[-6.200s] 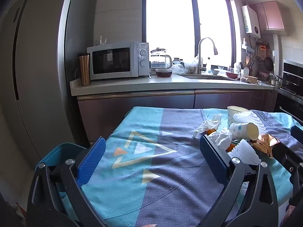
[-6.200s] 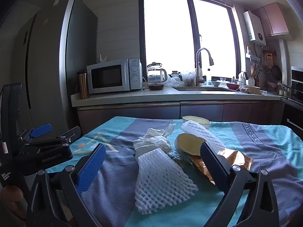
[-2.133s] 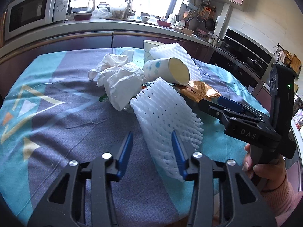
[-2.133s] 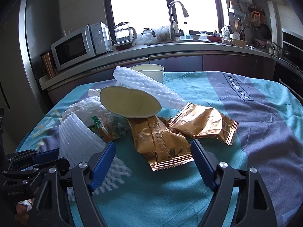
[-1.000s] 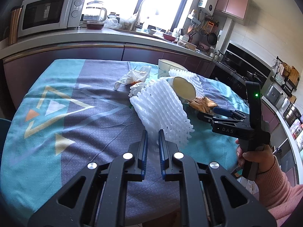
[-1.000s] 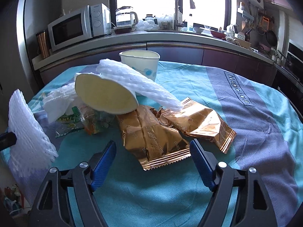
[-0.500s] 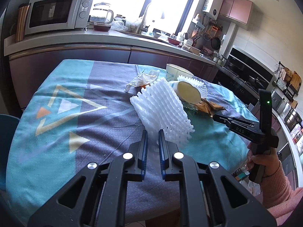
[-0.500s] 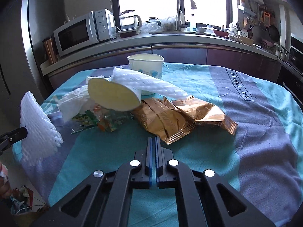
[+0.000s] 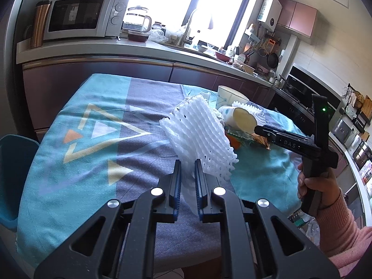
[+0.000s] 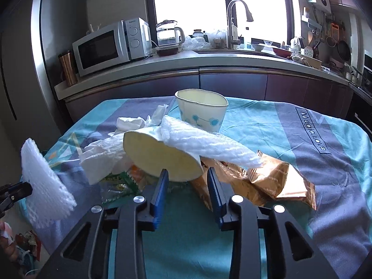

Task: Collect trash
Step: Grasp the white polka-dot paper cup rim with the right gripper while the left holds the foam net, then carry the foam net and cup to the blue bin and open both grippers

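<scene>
The left gripper (image 9: 187, 162) pinched the lower edge of a white foam fruit net (image 9: 200, 137), its blue pads pressed against the mesh and the net raised off the tablecloth (image 9: 81, 144); from the right wrist view the same net (image 10: 44, 183) hung at the table's left edge, beyond the cloth. The right gripper (image 10: 187, 174) was spreading its jaws, with nothing pinched between them; the pads stood apart just in front of the tipped paper cup (image 10: 160, 158) that lay on its side with its mouth toward the camera. A second foam net (image 10: 209, 146) lay draped across that cup and over two gold snack wrappers (image 10: 267, 179), which lay crumpled on the cloth to the cup's right. Crumpled white tissue (image 10: 104, 160) sat on the cup's left, with a green and orange wrapper (image 10: 118, 181) below it. An upright paper cup (image 10: 201, 109) stood behind the heap, toward the table's far edge. A hand (image 9: 318, 186) in a pink sleeve held the right gripper's handle near the table's right edge.
</scene>
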